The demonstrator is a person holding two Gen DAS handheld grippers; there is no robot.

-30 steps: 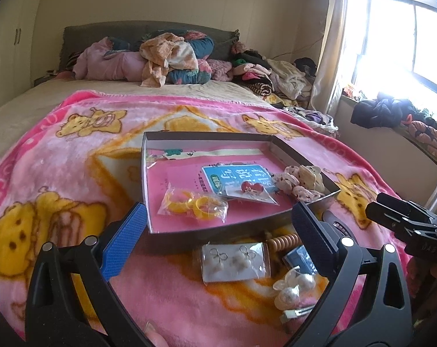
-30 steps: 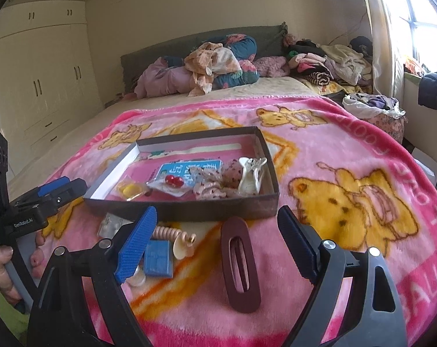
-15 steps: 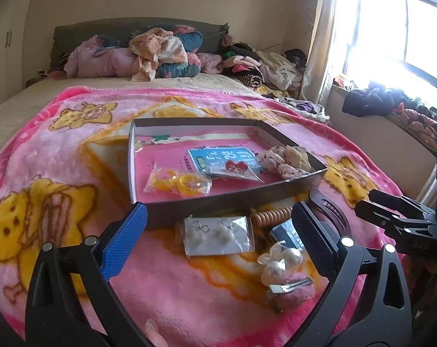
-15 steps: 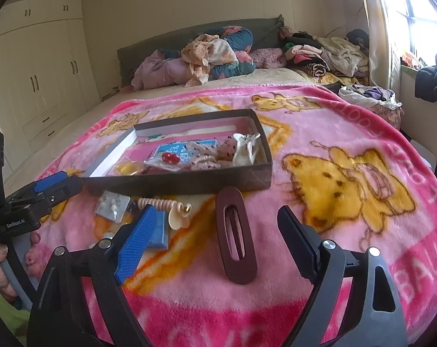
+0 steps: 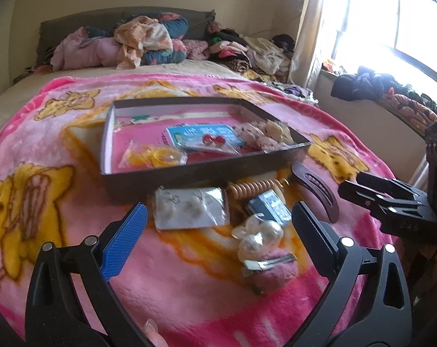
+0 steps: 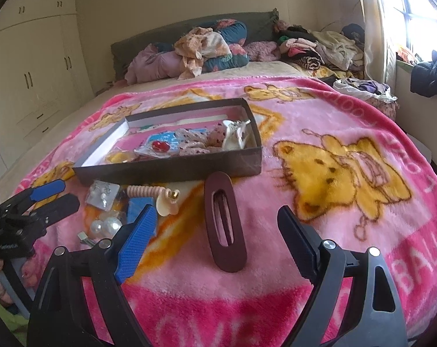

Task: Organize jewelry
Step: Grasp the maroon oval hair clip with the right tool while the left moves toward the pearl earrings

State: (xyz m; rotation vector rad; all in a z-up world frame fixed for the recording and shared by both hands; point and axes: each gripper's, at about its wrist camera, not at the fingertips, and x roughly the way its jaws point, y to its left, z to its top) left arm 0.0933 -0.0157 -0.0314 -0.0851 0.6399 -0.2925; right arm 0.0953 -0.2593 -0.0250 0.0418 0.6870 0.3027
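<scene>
A dark shallow box [image 5: 189, 173] [image 6: 172, 170] lies on the pink blanket and holds yellow rings, red earrings on a blue card and fabric pieces. In front of it lie a bagged pair of pearl earrings [image 5: 191, 208] [image 6: 102, 192], a peach spiral hair tie [image 5: 254, 188] [image 6: 146, 191], a blue card [image 5: 269, 206], a pearl clip [image 5: 259, 235] [image 6: 105, 227] and a maroon oval hair clip [image 5: 317, 190] [image 6: 224, 225]. My left gripper [image 5: 215, 231] [image 6: 52, 195] is open and empty above the earring bag. My right gripper [image 6: 215, 238] [image 5: 360, 185] is open and empty over the maroon clip.
The pink bear blanket [image 6: 334, 173] covers the bed. Piled clothes and pillows [image 5: 149, 43] lie at the headboard. A window sill with dark clothes [image 5: 377, 86] is on the right. Cream wardrobes [image 6: 36, 66] stand on the left.
Both grippers have drawn back toward the near edge of the bed and lowered a little, so the box looks farther away. Both stay open. The jewelry has not moved.
</scene>
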